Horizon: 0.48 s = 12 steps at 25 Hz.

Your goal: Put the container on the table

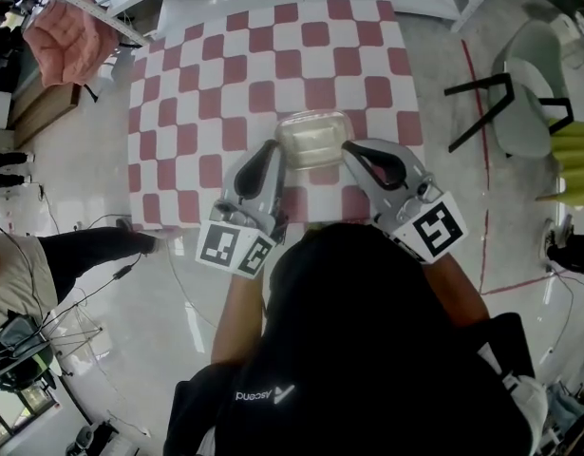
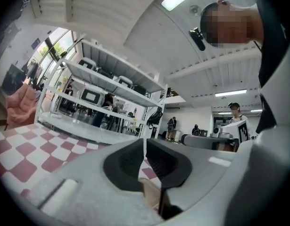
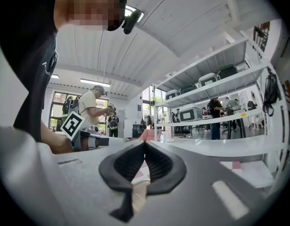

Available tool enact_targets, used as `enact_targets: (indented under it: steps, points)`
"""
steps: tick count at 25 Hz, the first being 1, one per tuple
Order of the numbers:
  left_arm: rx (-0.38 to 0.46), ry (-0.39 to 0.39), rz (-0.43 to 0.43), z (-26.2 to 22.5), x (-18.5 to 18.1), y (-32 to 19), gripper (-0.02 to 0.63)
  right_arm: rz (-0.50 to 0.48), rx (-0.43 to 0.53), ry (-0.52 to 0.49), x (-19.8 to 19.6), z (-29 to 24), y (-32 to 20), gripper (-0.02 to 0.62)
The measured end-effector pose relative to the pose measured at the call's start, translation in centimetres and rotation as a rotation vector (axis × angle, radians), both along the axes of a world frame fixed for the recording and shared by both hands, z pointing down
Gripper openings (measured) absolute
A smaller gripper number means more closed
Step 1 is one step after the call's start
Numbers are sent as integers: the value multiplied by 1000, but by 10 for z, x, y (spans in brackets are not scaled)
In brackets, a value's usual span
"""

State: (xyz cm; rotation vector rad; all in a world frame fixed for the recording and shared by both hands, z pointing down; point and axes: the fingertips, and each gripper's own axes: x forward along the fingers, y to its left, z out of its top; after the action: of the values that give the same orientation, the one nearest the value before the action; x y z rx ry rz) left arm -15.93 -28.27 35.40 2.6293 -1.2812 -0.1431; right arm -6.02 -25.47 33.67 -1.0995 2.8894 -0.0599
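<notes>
A pale, translucent container (image 1: 313, 139) with a lid sits over the near part of the red-and-white checked table (image 1: 206, 93); whether it rests on the cloth I cannot tell. My left gripper (image 1: 275, 150) is at its left rim and my right gripper (image 1: 349, 148) at its right rim, both pointing away from me. In the left gripper view the jaws (image 2: 145, 147) meet at their tips, with a beige edge of the container (image 2: 152, 194) caught lower between them. The right gripper (image 3: 145, 147) looks the same, its jaws closed over a beige strip of the container (image 3: 137, 192).
A pale chair with black legs (image 1: 519, 103) stands right of the table. A pink cloth (image 1: 68, 27) hangs at the far left. Another person (image 1: 45, 255) sits low at the left among floor cables. White shelving (image 2: 107, 98) lines the far side.
</notes>
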Motion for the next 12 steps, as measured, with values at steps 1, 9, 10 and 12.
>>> enact_targets:
  steps: [1, 9, 10, 12]
  points:
    - [35, -7, 6, -6, 1, 5, 15, -3, 7, -3, -1, -2, 2, 3]
    - [180, -68, 44, -27, 12, 34, 11, 14, 68, -4, -6, -13, 13, 3]
    - [180, -64, 47, -27, 14, 35, 11, 18, 72, -2, -5, -14, 14, 3]
    - [179, -60, 53, -28, 18, 37, 11, 26, 79, 5, -4, -15, 16, 3]
